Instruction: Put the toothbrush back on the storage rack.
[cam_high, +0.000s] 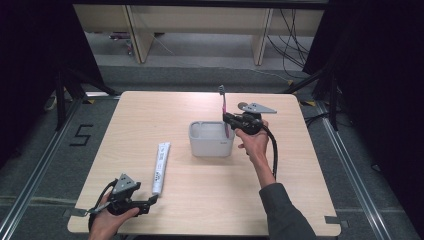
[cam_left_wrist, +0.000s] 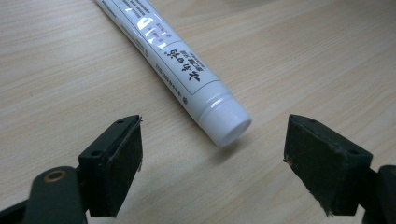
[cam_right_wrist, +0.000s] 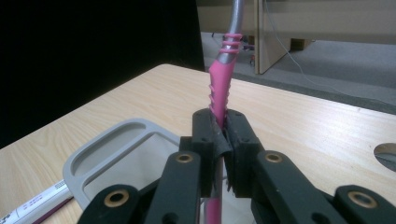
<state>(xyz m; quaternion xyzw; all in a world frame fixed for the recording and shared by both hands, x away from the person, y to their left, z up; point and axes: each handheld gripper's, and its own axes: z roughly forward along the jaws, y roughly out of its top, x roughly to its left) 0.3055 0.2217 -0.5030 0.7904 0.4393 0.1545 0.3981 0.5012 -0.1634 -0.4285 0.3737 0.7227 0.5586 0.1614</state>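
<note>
High view, over a pale wood table (cam_high: 200, 200): right gripper (cam_high: 229, 119) clamped on a pink toothbrush (cam_high: 224, 112), held upright above the right-hand rim of a grey container (cam_high: 211, 145) near the table's centre, grey head at 12 o'clock, lower end dipped inside the rim. White toothpaste tube (cam_high: 161, 167) flat on the wood at about 8 o'clock from the container, well apart from it. Left gripper (cam_high: 150, 201) low at the near left corner, just beside the tube's near end, gripped by a hand (cam_high: 107, 222). Figure "5" marked in black on the grey floor (cam_high: 80, 135) off the table's left edge.

Left gripper view: jaws spread wide and empty, tube's white cap (cam_left_wrist: 226, 126) pointed between them at roughly 12 o'clock, untouched. Black East Asian characters printed along the tube (cam_left_wrist: 173, 60), smaller lines too fine to read, no brand made out.

Right gripper view: jaws pressed shut around the ribbed pink handle (cam_right_wrist: 219, 88), grey neck rising out of frame at 12 o'clock. Container's rim (cam_right_wrist: 93, 151) seen at 8 o'clock, tube's end (cam_right_wrist: 32, 203) beyond it.
</note>
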